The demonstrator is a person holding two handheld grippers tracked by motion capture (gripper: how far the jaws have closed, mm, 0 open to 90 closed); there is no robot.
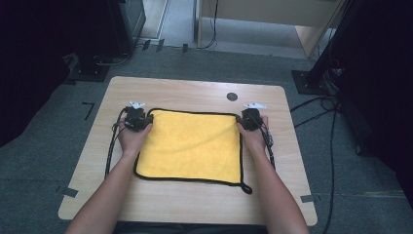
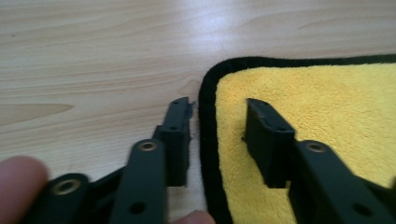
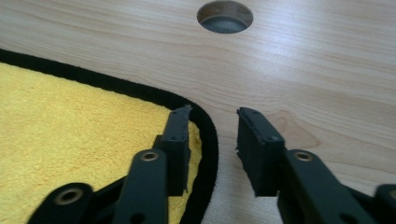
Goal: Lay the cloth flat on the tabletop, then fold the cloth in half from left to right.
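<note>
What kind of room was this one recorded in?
Probably a lab or recording workspace, not a home: a bare wooden table with a cable hole stands on grey carpet, with loose cables and dark stands around it.

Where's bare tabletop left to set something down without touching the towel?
Free: the far strip of table beyond the yellow towel, beside the round hole; the near strip below its hem; narrow margins outside each forearm. Crowded: the towel's far corners, where the left gripper and right gripper straddle the edging.

Blurred fingertip (image 2: 18, 179) — cropped bottom-left
</note>
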